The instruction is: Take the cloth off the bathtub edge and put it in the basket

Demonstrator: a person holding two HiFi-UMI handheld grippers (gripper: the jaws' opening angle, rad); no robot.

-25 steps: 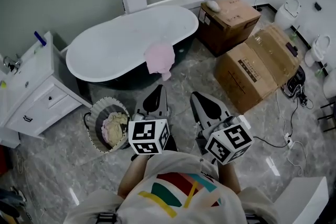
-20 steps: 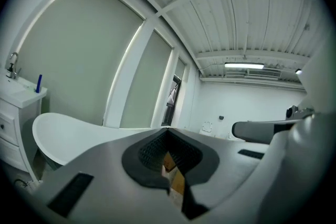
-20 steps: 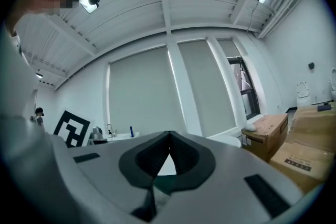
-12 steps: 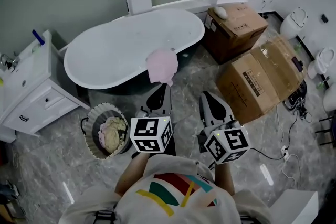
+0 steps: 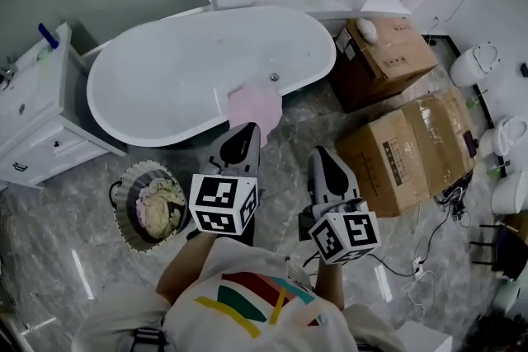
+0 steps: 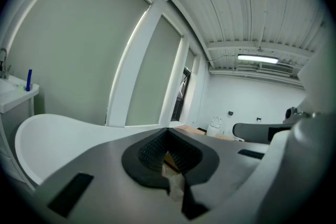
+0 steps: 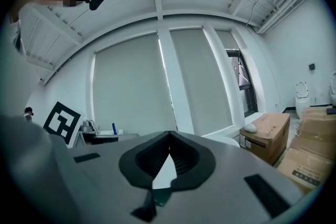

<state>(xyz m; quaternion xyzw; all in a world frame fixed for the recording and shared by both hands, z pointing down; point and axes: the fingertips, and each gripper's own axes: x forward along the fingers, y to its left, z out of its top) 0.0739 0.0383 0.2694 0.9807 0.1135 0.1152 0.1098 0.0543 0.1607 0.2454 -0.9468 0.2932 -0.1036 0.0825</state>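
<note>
Head view: the person has closed in on the bathtub [image 5: 190, 70], so the left gripper [image 5: 246, 133] and right gripper [image 5: 322, 156], both shut and empty, now sit just short of the pink cloth [image 5: 255, 105] draped over the tub's near rim. The basket [image 5: 116, 195] stands on marble floor [image 5: 74, 260] in front of the tub, so this is judged to be the approach, with nothing grasped yet. Left gripper view: the shut jaws point over the tub rim [image 6: 63, 128] toward the window wall. Right gripper view: the jaws are shut, and cardboard boxes [image 7: 265, 131] stand beside the tub's end.

cloth [image 5: 254, 105] on bathtub [image 5: 165, 78] edge, basket [image 5: 121, 214] before bathtub
</note>
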